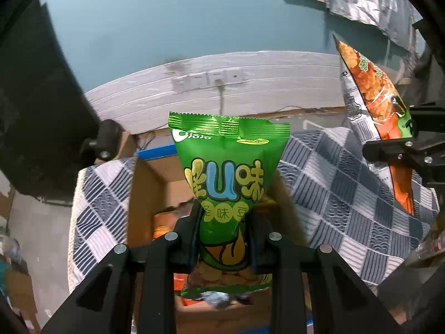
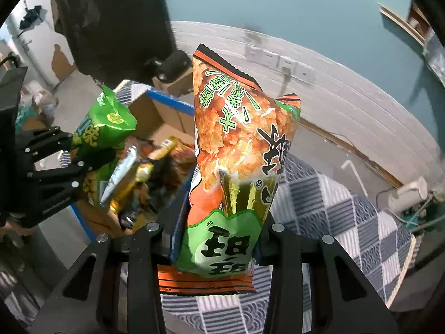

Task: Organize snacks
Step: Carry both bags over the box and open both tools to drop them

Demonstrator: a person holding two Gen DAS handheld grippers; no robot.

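Observation:
My left gripper (image 1: 224,222) is shut on a green snack bag (image 1: 226,161) and holds it upright above an open cardboard box (image 1: 147,192) with several snack packets inside. My right gripper (image 2: 219,222) is shut on an orange snack bag (image 2: 239,139), upright, over the checked cloth to the right of the box. In the right wrist view the left gripper (image 2: 91,158) with the green bag (image 2: 107,122) is at the left over the box (image 2: 164,117). In the left wrist view the orange bag (image 1: 372,97) and right gripper (image 1: 400,142) are at the right.
A blue-and-white checked cloth (image 1: 333,183) covers the surface around the box. A white panelled wall with sockets (image 1: 208,79) is behind. A dark cabinet (image 1: 36,105) stands at the left. A white kettle (image 2: 408,192) and clutter sit on the floor at the right.

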